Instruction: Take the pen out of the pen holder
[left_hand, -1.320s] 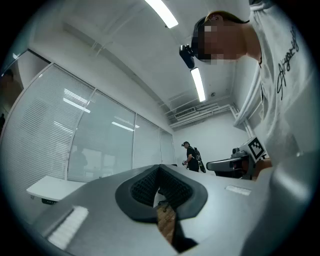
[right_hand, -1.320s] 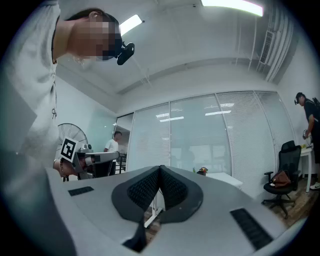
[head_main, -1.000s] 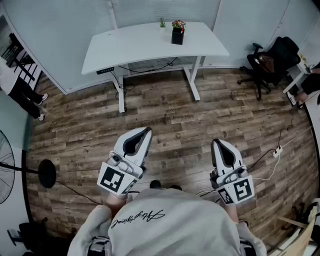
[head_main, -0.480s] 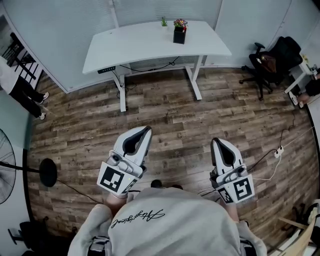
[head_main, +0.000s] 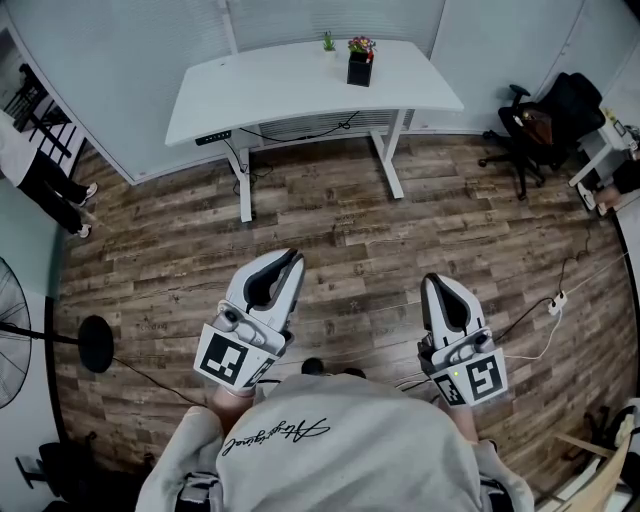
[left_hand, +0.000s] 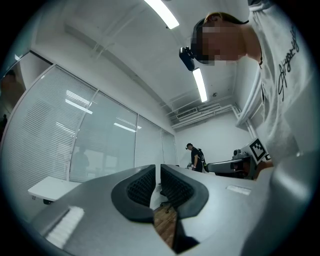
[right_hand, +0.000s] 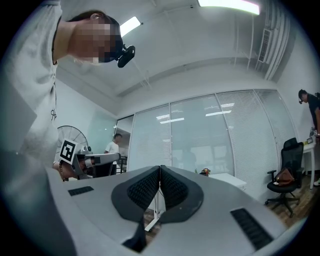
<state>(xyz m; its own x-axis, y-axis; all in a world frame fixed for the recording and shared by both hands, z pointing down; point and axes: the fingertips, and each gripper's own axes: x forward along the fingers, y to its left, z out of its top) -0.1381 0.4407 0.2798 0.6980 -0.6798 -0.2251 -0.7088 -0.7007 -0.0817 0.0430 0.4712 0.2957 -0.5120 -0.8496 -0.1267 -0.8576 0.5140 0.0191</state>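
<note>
A black pen holder (head_main: 357, 70) with colourful pens (head_main: 360, 46) stands at the back edge of the white desk (head_main: 290, 90), far across the room. Both grippers hang close to my body over the wooden floor, well short of the desk. My left gripper (head_main: 291, 263) points toward the desk. In the left gripper view its jaws are opening: a thin slit shows in the left gripper (left_hand: 156, 179), and nothing is in it. My right gripper (head_main: 437, 286) is shut and empty, its pads meeting in the right gripper view (right_hand: 160, 181).
A small green plant (head_main: 326, 43) stands beside the holder. A black office chair (head_main: 545, 118) is at the right, with a power strip and cable (head_main: 553, 302) on the floor nearby. A fan (head_main: 10, 330) and a round stand base (head_main: 94, 346) are at the left. A person (head_main: 35, 170) stands at the far left.
The head view has shifted a little, so the desk sits slightly further right. Both grippers are where they were.
</note>
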